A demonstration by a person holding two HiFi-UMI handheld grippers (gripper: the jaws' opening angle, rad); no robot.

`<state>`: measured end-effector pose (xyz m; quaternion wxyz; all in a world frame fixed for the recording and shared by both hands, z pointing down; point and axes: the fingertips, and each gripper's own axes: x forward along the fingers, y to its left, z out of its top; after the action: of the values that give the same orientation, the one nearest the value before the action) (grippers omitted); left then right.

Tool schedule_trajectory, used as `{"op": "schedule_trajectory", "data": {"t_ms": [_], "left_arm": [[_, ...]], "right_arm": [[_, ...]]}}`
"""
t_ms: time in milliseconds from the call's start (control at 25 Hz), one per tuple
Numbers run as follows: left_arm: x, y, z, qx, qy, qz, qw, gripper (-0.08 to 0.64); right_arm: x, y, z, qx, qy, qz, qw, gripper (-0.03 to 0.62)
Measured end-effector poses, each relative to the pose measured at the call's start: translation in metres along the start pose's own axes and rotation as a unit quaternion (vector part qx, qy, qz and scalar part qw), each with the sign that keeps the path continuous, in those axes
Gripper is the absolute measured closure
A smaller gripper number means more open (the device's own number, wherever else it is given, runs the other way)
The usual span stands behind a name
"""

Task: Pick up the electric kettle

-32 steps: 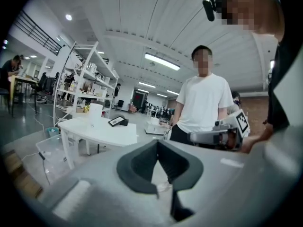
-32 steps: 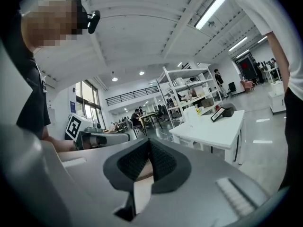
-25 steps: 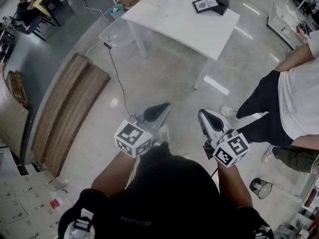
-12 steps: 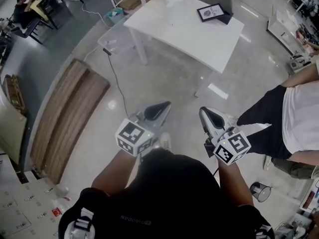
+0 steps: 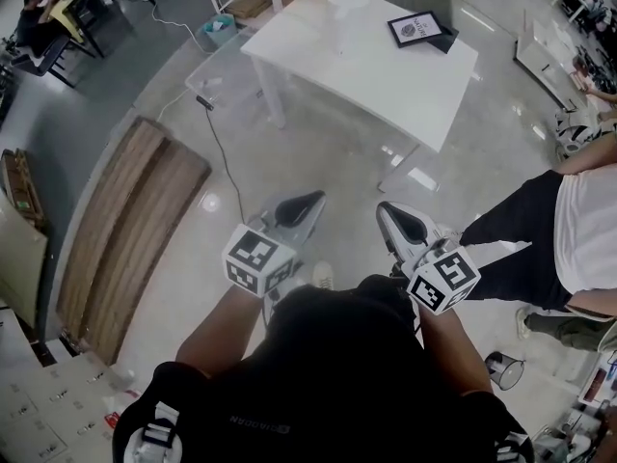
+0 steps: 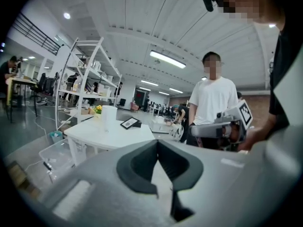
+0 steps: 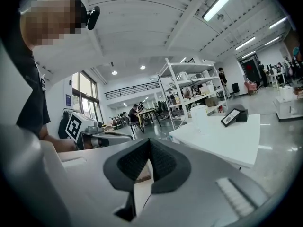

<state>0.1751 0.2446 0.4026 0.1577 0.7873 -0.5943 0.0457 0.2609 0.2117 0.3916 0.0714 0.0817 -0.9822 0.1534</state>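
Polished grey floor [image 5: 318, 152] fills the head view, with a white worktop [image 5: 386, 66] at 12 o'clock. On it the white electric kettle [image 5: 344, 0] stands upright near the far edge, with a black picture frame [image 5: 418, 29] at its 3 o'clock. Well apart from it, the left tool [image 5: 310, 201] and right tool [image 5: 388, 215] are each clenched on nothing, pointing toward 12 o'clock. A person in a white shirt [image 5: 588, 230] stands at 3 o'clock.

The grey floor [image 5: 318, 152] is shiny. A white table [image 5: 386, 75] stands on it, with brown wooden boards [image 5: 135, 230] lying near. A tall white shelf [image 6: 90, 70] stands behind. Long lights [image 6: 166, 59] shine on the ceiling [image 6: 142, 13].
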Motion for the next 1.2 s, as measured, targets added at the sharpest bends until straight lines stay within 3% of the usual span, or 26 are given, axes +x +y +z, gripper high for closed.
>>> {"op": "schedule_trajectory", "data": {"t_ms": [1000, 1200], "left_arm": [[-0.003, 0.065, -0.001, -0.032, -0.009, 0.050, 0.9982, 0.557], [0.012, 0.082, 0.007, -0.031, -0.006, 0.048, 0.9984, 0.557]], "right_arm": [[0.074, -0.021, -0.008, 0.021, 0.022, 0.040, 0.999, 0.586], [0.093, -0.045, 0.000, 0.025, 0.020, 0.037, 0.999, 0.586]]}}
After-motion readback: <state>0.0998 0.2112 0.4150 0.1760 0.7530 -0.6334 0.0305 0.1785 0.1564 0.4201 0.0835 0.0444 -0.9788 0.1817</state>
